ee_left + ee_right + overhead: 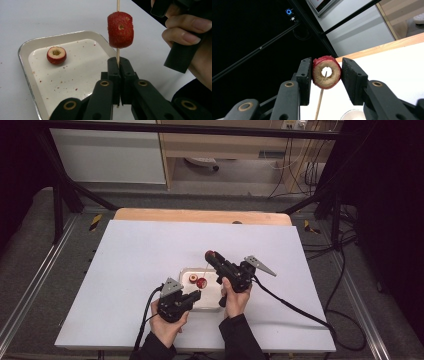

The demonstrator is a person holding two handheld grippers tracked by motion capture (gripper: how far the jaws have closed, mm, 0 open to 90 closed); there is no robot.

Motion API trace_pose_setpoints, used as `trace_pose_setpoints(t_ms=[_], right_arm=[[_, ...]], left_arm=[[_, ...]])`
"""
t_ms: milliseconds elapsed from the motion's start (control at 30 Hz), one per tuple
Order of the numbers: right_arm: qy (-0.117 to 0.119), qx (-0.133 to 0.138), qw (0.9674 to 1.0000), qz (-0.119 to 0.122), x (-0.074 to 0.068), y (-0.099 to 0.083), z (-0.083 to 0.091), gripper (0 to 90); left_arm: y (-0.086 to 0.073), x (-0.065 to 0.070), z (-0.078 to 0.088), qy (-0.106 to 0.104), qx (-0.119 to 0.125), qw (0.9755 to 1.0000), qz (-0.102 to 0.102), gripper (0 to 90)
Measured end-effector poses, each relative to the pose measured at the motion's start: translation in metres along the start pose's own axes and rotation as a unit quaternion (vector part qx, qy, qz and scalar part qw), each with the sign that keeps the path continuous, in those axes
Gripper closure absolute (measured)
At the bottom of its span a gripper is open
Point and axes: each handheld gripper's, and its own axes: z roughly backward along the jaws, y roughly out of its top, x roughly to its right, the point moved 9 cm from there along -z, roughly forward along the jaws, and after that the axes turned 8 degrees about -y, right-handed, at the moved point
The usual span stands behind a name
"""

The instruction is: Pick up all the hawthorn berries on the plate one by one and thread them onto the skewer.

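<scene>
Working over the white desk (150, 270), I am threading cored red fruit onto a skewer, and by my reckoning the job is roughly at its middle. The shallow tray (32, 45) sits on the desk just ahead of my hands, flecked with red crumbs, and one cored fruit (56, 55) lies in it, not yet picked up. My left tongs (117, 65) are clamped tight on the lower end of the wooden skewer (117, 53), holding it upright, with one threaded fruit (120, 29) already on it just above the jaws. My right tongs (325, 72) grip a fruit ring (326, 72) between both pads, its hole lined up over the skewer's tip. Left to do, I judge: push this ring down, then fetch the fruit from the tray.
</scene>
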Motion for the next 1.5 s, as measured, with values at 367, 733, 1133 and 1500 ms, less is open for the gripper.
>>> trace_pose_setpoints(t_ms=[367, 733, 1133, 1500], right_arm=[[-0.005, 0.005, 0.9999, 0.012, 0.0001, -0.0042, 0.0011, 61.6], [-0.002, -0.012, 0.9999, 0.002, 0.0013, -0.0033, 0.0041, 61.8], [0.0, -0.016, 0.9999, 0.002, -0.001, -0.0075, 0.0069, 62.4], [-0.003, -0.005, 1.0, -0.006, -0.0009, -0.0066, 0.0068, 62.5]], left_arm=[[0.0028, 0.0009, 0.0019, -0.017, 0.006, 0.9998, 0.009, 88.5], [0.0091, -0.006, 0.0059, -0.007, 0.017, 0.9998, 0.002, 88.5], [0.0064, -0.0006, 0.0015, -0.014, 0.013, 0.9998, -0.011, 88.8], [0.0077, -0.0002, 0.0021, -0.008, 0.03, 0.9995, -0.007, 88.9]])
